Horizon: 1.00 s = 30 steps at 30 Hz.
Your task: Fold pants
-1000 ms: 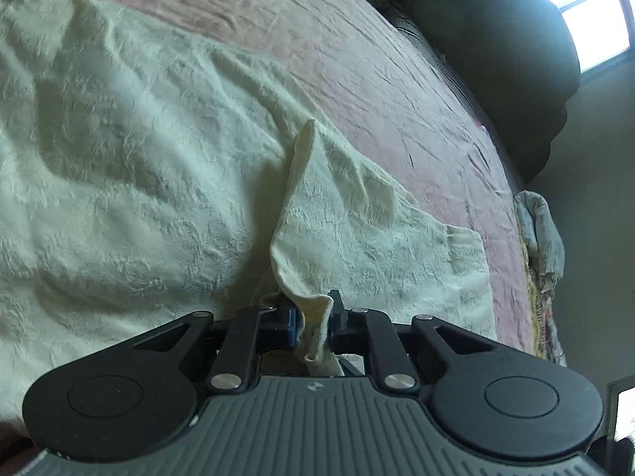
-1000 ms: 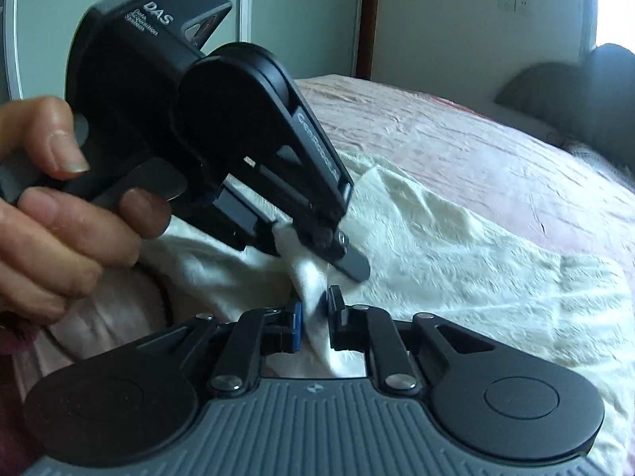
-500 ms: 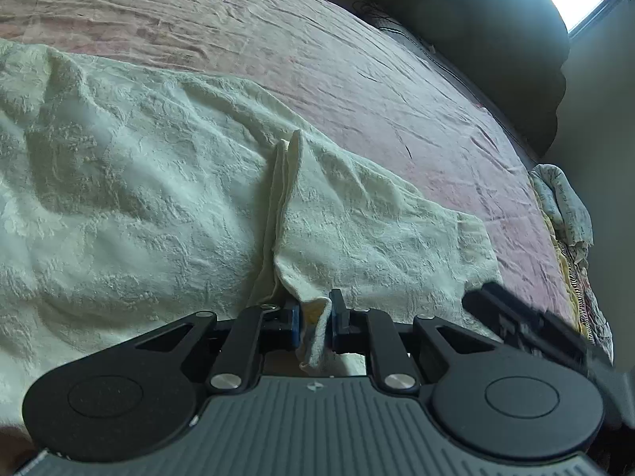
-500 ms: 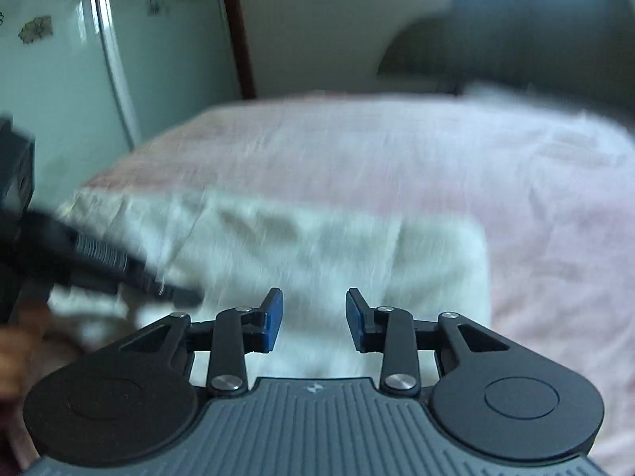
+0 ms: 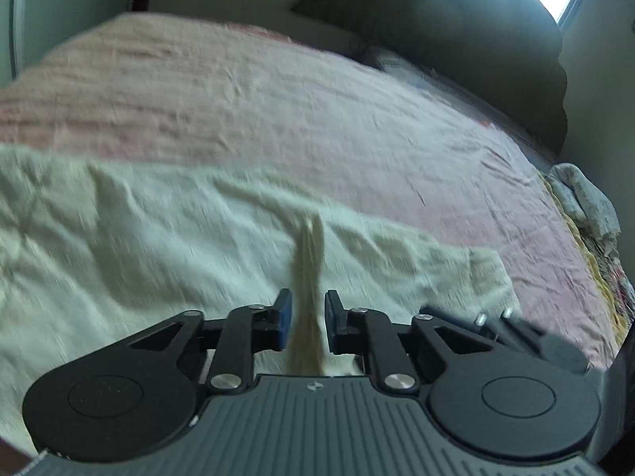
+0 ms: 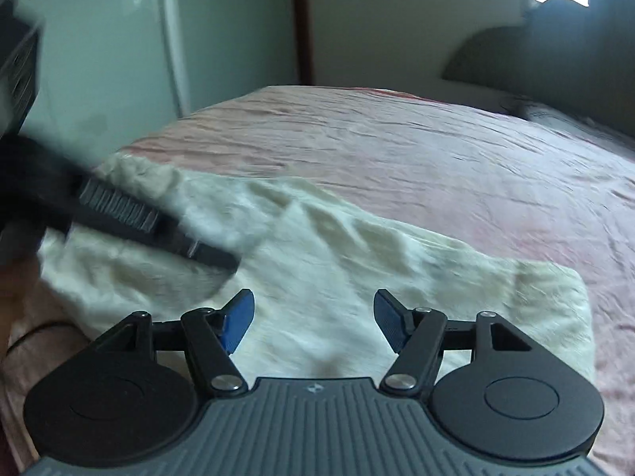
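Note:
Cream textured pants lie spread across the pink bed cover. My left gripper hovers over them with its jaws opening. A raised fold of the cloth still stands between the blue pads, with slim gaps on both sides. In the right wrist view the pants stretch to the right below my right gripper. Its jaws are opening wide and hold nothing. The left gripper's fingers reach in blurred from the left, low over the cloth.
A dark padded headboard closes off the far end of the bed, under a bright window. Crumpled patterned bedding hangs at the bed's right edge. A pale wardrobe stands beyond the left side. The bed cover beyond the pants is bare.
The left gripper has risen and tilted up, and its pads have parted from the pinched fold. The right gripper let go of the cloth, opened wide and swung right, away from the left one.

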### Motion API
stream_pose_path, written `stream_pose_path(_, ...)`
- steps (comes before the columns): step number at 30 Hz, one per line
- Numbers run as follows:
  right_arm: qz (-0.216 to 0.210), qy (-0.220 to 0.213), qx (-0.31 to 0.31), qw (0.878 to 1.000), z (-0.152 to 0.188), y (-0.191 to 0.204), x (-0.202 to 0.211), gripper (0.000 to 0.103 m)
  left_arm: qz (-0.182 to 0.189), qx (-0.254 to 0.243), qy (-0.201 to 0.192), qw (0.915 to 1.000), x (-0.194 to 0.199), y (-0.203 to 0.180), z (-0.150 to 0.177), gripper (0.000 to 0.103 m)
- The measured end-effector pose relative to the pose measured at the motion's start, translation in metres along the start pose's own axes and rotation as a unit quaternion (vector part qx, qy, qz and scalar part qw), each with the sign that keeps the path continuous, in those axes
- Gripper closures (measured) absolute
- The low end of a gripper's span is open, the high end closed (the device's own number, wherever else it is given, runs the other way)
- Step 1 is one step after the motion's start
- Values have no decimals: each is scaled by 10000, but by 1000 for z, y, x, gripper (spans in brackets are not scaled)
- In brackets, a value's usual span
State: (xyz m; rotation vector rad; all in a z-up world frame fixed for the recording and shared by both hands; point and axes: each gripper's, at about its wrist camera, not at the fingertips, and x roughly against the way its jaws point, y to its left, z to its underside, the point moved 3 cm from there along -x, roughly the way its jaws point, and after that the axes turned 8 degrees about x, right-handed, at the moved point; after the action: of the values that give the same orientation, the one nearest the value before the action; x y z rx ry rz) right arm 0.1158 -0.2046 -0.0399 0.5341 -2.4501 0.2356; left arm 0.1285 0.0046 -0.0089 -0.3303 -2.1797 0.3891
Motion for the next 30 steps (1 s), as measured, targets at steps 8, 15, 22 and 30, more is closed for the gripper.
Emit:
stream_pose_path(8,150,-92,-50,9998,-1,3,7,37,258,297,498,9980,-19,11,0,78)
stream_pose_path(15,17,-109,-58,9999,-3,8,1,36,484,-36,103,9988,-21,-25,-23,78)
stream_pose_path(22,-542,206,-139,9982,4,16,-10,36,542,215,1125,9919,-98,-34,-34,79)
stream_pose_path(30,-314,-341,-653,9968,3,-13,34,36,54,-283,201,9994,-45,-31,-33,55)
